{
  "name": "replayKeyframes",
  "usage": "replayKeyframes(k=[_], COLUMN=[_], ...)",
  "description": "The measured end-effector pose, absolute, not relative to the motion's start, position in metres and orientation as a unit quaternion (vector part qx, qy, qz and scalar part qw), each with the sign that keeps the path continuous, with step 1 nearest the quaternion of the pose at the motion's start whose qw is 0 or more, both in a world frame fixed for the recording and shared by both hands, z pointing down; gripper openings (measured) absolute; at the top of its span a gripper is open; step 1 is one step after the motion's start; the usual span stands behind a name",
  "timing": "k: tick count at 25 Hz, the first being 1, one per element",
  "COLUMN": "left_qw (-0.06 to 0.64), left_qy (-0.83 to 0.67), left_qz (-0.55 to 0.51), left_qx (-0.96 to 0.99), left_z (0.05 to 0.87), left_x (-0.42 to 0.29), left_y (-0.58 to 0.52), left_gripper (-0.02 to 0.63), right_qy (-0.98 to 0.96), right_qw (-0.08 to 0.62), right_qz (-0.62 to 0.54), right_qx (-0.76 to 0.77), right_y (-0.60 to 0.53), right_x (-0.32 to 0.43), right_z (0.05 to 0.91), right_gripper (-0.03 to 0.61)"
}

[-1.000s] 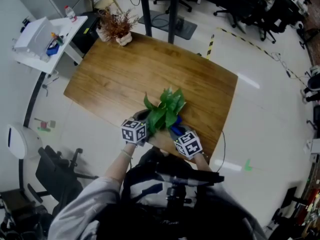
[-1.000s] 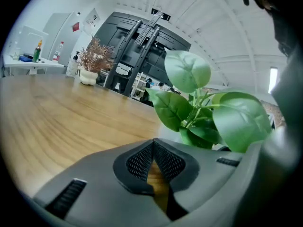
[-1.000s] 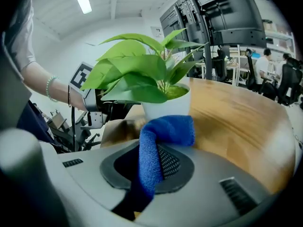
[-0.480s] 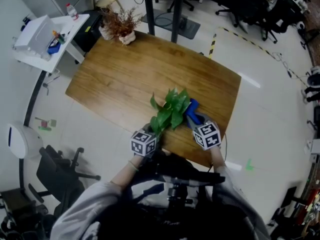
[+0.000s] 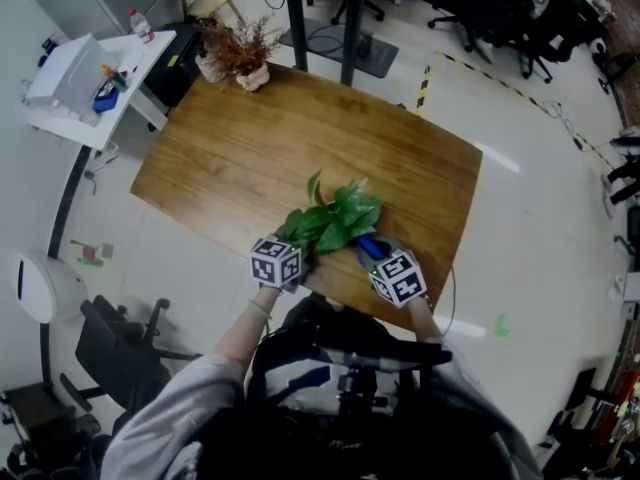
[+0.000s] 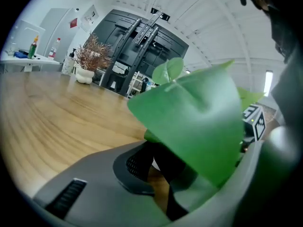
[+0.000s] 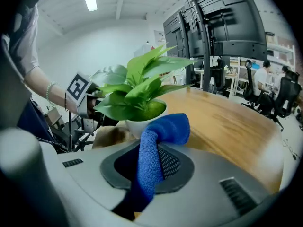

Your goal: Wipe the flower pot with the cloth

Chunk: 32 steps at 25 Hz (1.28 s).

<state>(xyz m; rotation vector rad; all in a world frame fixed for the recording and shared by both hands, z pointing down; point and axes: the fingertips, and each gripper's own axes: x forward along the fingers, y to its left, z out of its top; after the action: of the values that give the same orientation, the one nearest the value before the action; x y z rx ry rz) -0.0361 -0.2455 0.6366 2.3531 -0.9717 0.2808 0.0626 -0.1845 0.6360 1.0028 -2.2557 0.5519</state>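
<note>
A leafy green plant (image 5: pixel 335 220) in a white flower pot (image 7: pixel 142 123) stands near the front edge of the wooden table (image 5: pixel 250 148). My left gripper (image 5: pixel 296 252) is at the pot's left side, jaws closed on the pot under the leaves (image 6: pixel 199 122); its marker cube (image 7: pixel 78 90) shows beside the plant. My right gripper (image 5: pixel 380 262) is shut on a blue cloth (image 7: pixel 158 141). The cloth's bunched end rests against the pot's near right side. From above, the cloth (image 5: pixel 367 249) peeks out under the leaves. The pot itself is hidden in the head view.
A dried plant in a white pot (image 5: pixel 240 53) stands at the table's far left corner. A white side table (image 5: pixel 90 73) with a bottle and small items is to the left. Black posts (image 5: pixel 345 18) and office chairs stand beyond the table.
The right gripper drew the blue cloth from the pot's far right side back toward me and left. The left gripper shifted forward and left, and the leaves turned.
</note>
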Motion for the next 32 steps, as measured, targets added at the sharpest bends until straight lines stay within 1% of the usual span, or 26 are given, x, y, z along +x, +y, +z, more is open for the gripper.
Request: replayKeyframes(k=[8, 11, 14, 17, 21, 26, 32], left_qw=[0.280, 0.283, 0.297, 0.313, 0.332, 0.333, 0.331], left_qy=[-0.378, -0.388, -0.396, -0.382, -0.363, -0.339, -0.366], left_qz=[0.108, 0.102, 0.090, 0.083, 0.083, 0.092, 0.084], left_qx=[0.876, 0.871, 0.864, 0.866, 0.867, 0.875, 0.866], left_z=[0.636, 0.634, 0.634, 0.634, 0.640, 0.643, 0.645], left_x=[-0.047, -0.054, -0.061, -0.055, -0.041, -0.023, -0.047], left_y=[-0.279, -0.277, -0.258, -0.230, -0.204, -0.204, -0.228], left_gripper=[0.008, 0.008, 0.008, 0.008, 0.008, 0.008, 0.008], right_qy=[-0.843, -0.842, -0.834, -0.831, -0.838, -0.867, -0.870], right_qw=[0.325, 0.314, 0.306, 0.306, 0.307, 0.299, 0.324], right_qz=[0.249, 0.260, 0.269, 0.250, 0.192, 0.142, 0.157], right_qx=[0.349, 0.354, 0.372, 0.391, 0.409, 0.373, 0.337], right_y=[-0.163, -0.167, -0.165, -0.171, -0.205, -0.237, -0.219], right_x=[0.021, 0.022, 0.042, 0.069, 0.089, 0.079, 0.054], right_z=[0.660, 0.661, 0.652, 0.640, 0.622, 0.607, 0.620], right_gripper=[0.052, 0.052, 0.052, 0.052, 0.052, 0.052, 0.052])
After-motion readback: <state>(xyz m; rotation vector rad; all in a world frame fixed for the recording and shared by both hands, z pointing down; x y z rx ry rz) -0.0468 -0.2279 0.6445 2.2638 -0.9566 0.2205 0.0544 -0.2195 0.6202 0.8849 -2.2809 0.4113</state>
